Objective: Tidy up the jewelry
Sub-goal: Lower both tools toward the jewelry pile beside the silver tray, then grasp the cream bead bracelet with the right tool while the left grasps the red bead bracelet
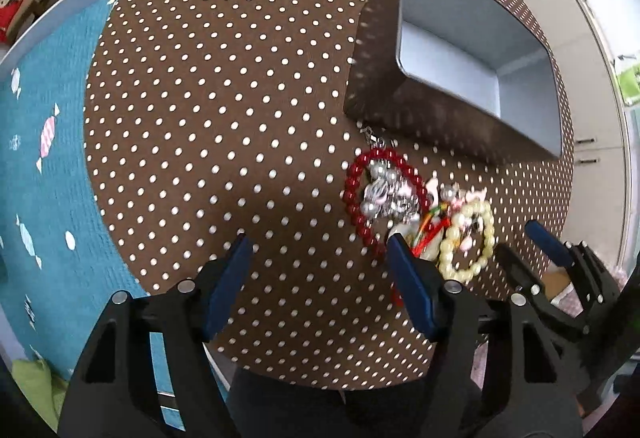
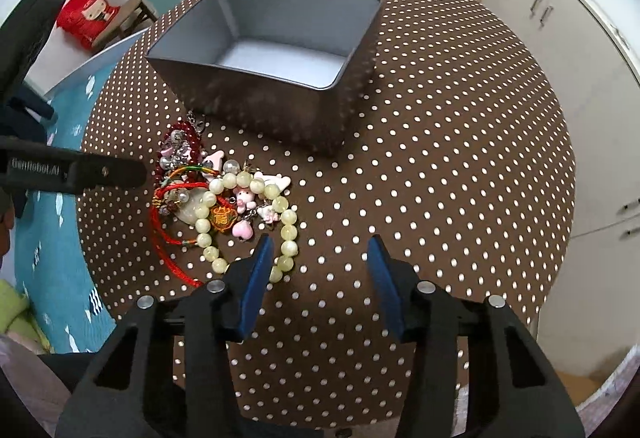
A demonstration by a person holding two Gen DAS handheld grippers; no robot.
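Note:
A tangle of jewelry lies on the brown dotted tablecloth (image 2: 440, 157) in front of an empty silver tin (image 2: 272, 109). The pile holds a pale green bead bracelet (image 2: 248, 222), a dark red bead bracelet (image 1: 384, 197), red cords and pink charms (image 2: 244, 230). My right gripper (image 2: 319, 244) hangs open just right of the pile, its left pad beside the pale beads, with nothing between the pads. My left gripper (image 1: 318, 244) is open over bare cloth left of the pile, its right pad at the pile's near edge. The tin (image 1: 460, 57) stands beyond.
The round table's edge curves close below both grippers. A teal rug with candy shapes (image 1: 48, 141) covers the floor on the left. White cabinets (image 2: 580, 77) stand to the right. A red toy (image 2: 88, 17) sits on a stool at the far left.

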